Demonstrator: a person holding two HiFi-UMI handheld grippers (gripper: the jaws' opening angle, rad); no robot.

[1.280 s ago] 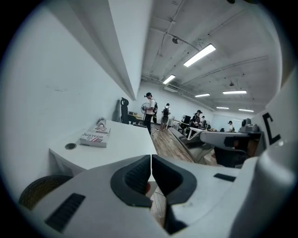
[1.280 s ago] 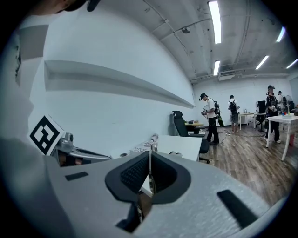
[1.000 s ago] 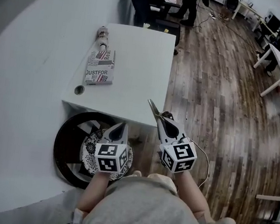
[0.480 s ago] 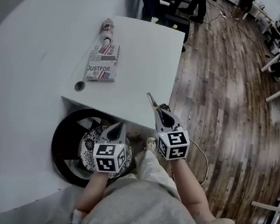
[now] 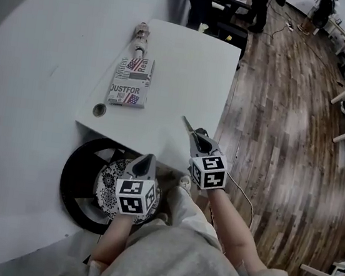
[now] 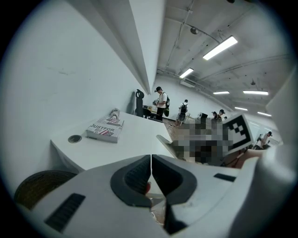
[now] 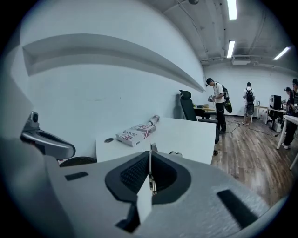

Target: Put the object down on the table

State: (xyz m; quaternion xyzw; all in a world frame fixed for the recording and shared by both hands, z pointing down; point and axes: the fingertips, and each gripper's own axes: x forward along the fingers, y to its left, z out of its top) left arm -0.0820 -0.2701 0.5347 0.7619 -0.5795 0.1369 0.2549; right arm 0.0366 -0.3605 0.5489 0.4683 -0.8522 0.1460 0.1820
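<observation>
My right gripper (image 5: 196, 138) is shut on a thin flat object (image 5: 188, 125), whose pointed end sticks out past the jaws over the near right part of the white table (image 5: 185, 85). In the right gripper view that thin object (image 7: 150, 155) stands edge-on between the closed pads (image 7: 135, 174). My left gripper (image 5: 147, 160) is shut with nothing in it. It hangs lower, in front of the table's near edge; its pads (image 6: 139, 176) meet in its own view.
A printed box (image 5: 130, 82) lies on the table's left side, with a small bottle (image 5: 141, 37) behind it and a round hole (image 5: 99, 110) near the front corner. Under the table sits a black ring (image 5: 75, 181). Wooden floor (image 5: 274, 135) is to the right; people and desks are far off.
The person has stepped toward the table, one leg now forward. The right gripper, still shut on the thin object, has moved from before the table to over its near edge.
</observation>
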